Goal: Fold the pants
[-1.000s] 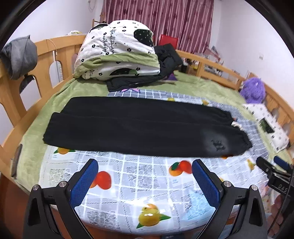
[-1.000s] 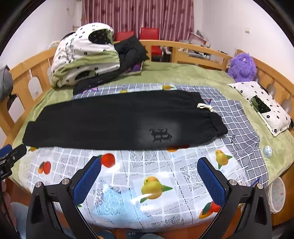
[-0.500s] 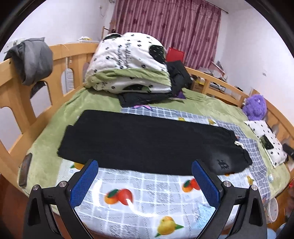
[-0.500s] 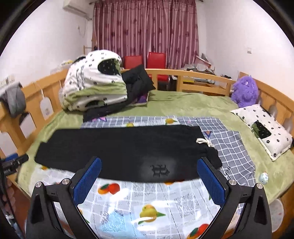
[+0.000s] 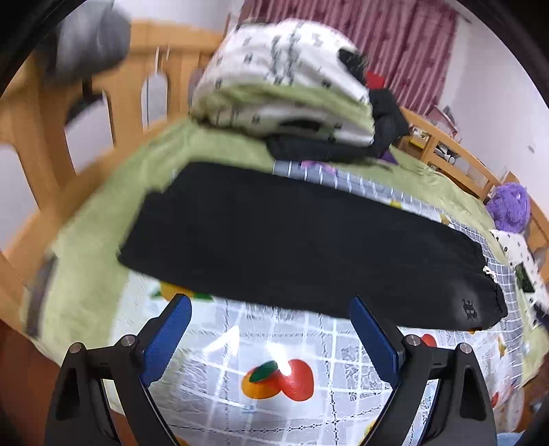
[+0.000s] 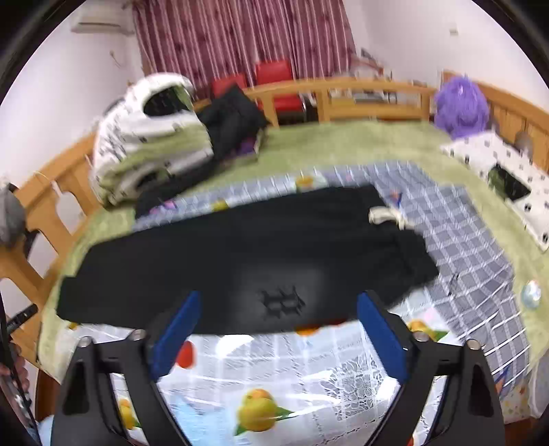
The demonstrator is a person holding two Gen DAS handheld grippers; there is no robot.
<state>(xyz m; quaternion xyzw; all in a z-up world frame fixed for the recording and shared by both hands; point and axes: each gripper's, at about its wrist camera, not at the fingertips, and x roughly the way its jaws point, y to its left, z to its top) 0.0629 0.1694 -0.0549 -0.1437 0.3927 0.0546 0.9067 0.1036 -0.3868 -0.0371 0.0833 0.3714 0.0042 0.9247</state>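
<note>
Only rt view: pants (image 6: pixel 240 260) drawstring (image 6: pixel 386 216), red chairs (image 6: pixel 274 73).

Wooden bed rail (image 6: pixel 370 91), maroon curtains (image 6: pixel 240 37), white walls (image 6: pixel 411 31).

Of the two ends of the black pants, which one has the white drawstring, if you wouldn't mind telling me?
The waistband end, on the right toward the purple plush toy; the white drawstring lies there. The leg-cuff end, on the left, has none.
</note>
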